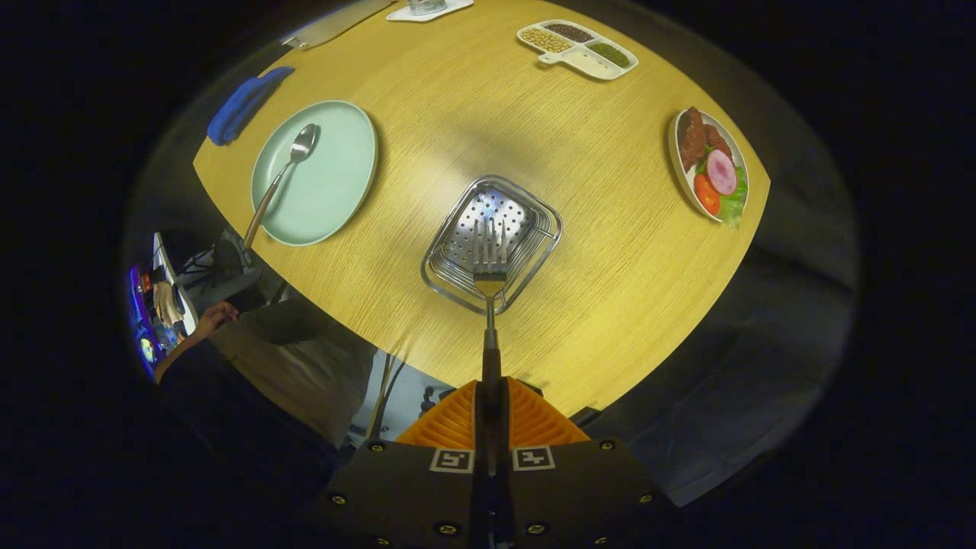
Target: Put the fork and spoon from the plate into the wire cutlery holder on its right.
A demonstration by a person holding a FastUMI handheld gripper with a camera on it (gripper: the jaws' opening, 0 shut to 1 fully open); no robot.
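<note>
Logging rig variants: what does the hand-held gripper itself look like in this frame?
The hand-held gripper has two orange ribbed fingers on a dark, blocky body fastened with small brass-coloured screws. Two square black-and-white fiducial markers sit on the body's top, one behind each finger. No cables are visible.

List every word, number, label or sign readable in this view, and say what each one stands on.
No readable words or numbers.
Two square black-and-white coded markers sit on the orange two-finger gripper, which is shut on the steel fork above the wire cutlery holder: patterns, not text.
Pale green round plate, steel spoon, white divided dish: no markings.
Glowing screens beyond the round wooden table: too small and blurred.
</note>
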